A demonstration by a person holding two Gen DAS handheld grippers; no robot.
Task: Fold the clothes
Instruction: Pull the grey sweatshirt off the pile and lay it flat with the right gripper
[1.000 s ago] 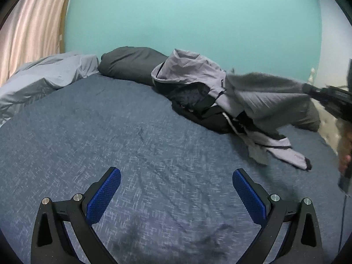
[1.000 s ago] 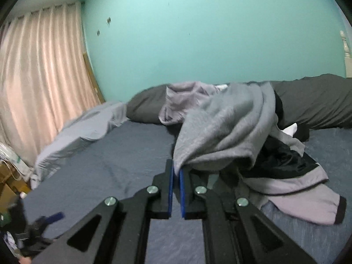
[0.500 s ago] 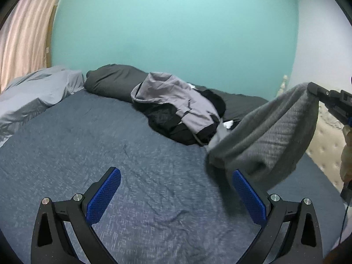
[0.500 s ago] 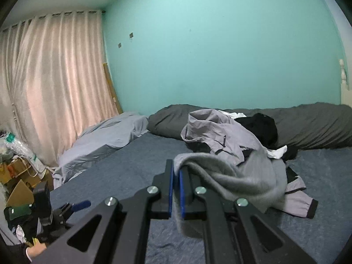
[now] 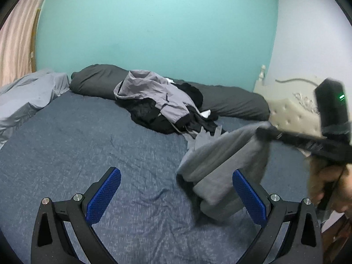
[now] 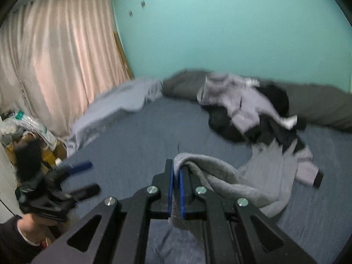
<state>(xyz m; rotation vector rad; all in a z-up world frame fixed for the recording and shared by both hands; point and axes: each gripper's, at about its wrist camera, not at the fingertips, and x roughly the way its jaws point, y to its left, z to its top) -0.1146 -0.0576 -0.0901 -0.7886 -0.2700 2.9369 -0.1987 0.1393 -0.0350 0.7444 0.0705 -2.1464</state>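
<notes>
Teal wall (image 5: 158, 26) fills the upper frame. Pink curtain (image 6: 55, 66) hangs upper left. Blue-sheeted bed (image 5: 88, 145) spans the lower frame; cream tufted headboard (image 5: 292, 112) stands at right.

teal wall (image 5: 165, 22) | pink curtain (image 6: 55, 66) | cream headboard (image 5: 290, 112)

Both wrist views over bed (image 5: 88, 136)

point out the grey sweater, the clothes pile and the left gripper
grey sweater (image 5: 222, 160), left wrist view, on its hanging middle fold
clothes pile (image 5: 154, 92), left wrist view, on the light grey jacket on top
left gripper (image 5: 176, 195), left wrist view, midway between its fingertips
</notes>
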